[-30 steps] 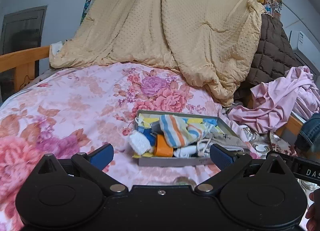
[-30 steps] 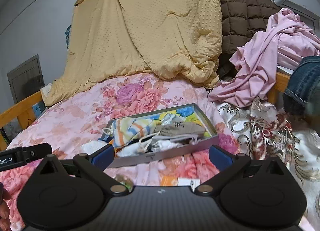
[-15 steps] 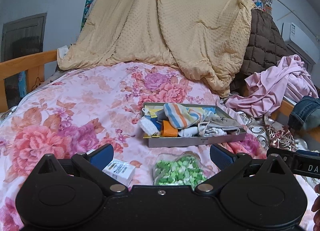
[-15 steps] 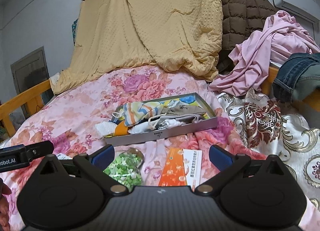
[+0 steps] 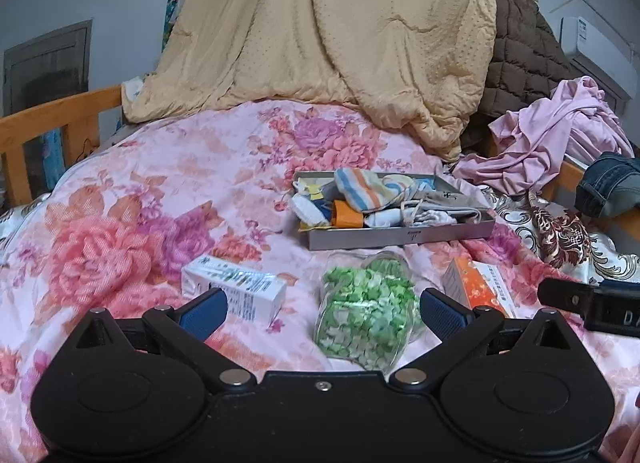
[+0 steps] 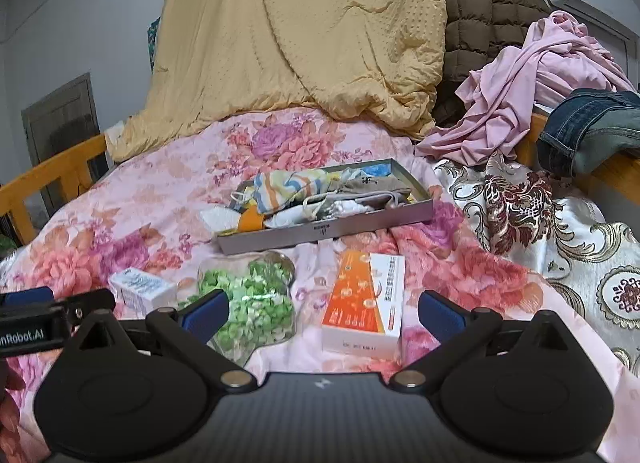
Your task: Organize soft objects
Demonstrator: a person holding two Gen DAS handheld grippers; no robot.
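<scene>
While I hold both tools, left tool [image 5: 322,311] and right tool [image 6: 322,309], spread wide and empty, the shallow grey tray [image 5: 400,237] of rumpled socks [image 5: 362,193] lies beyond a crinkly clear bag [image 5: 366,313] of green bits.

Tray [image 5: 400,237] sits on the bed cover [image 5: 140,203] at 12 o'clock, socks [image 5: 362,193] and pouches piled in it. Jar [image 5: 364,311] just before the tray. White box [image 5: 236,295] at the jar's 9 o'clock, flat box [image 6: 366,299] at its 3. Quilt [image 5: 340,35] heaped behind the tray; clothes [image 5: 560,135] at 2 o'clock.
</scene>
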